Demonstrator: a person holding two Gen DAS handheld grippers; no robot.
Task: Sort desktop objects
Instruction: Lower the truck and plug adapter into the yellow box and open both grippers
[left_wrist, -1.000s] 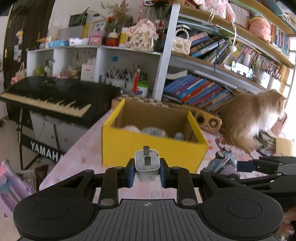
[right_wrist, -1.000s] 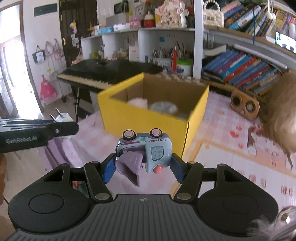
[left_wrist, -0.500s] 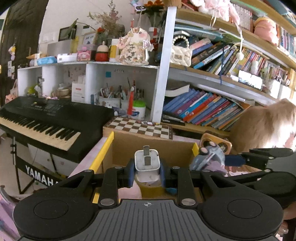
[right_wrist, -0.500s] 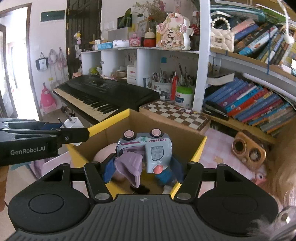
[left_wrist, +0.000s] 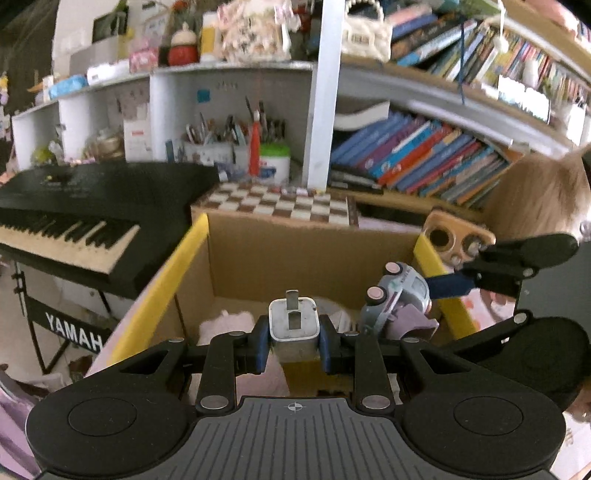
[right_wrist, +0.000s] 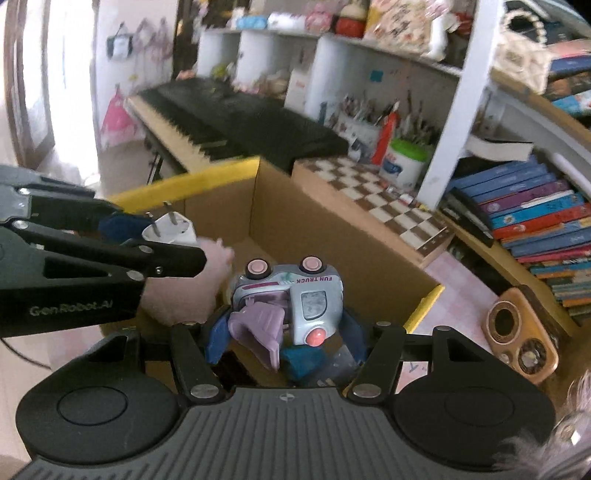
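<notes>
Against the earlier frames, both grippers have advanced from in front of the yellow cardboard box (left_wrist: 192, 251) to a position over its open top; the box interior now fills the lower centre of both views, where a second ago its yellow front wall faced the cameras. Both held items remain clamped as before.

Box: plain brown corrugated inside, yellow on the rim and outer faces, square-cornered. Behind it sits a brown-and-cream chessboard (left_wrist: 284, 201), flat and glossy. To its left stands a black keyboard (left_wrist: 74, 206) with cream keys. A wooden, rounded speaker-like item (right_wrist: 521, 336) lies on the pink patterned surface to the right of the box.

Inside the box: a pale pink, fluffy object (right_wrist: 192, 280) and a blue faceted piece (right_wrist: 303, 363); other contents are too blurred to identify.

Left gripper (left_wrist: 293, 341): closed on a white charger plug (left_wrist: 293, 328), smooth plastic, rounded-square, two metal prongs pointing forward, held above the box interior.

Right gripper (right_wrist: 284, 332): closed on a toy truck (right_wrist: 291, 291), pale blue-grey plastic with pink wheel hubs, a lilac scoop and "FUN TRUCK" lettering, upside down, above the box's right half.
</notes>
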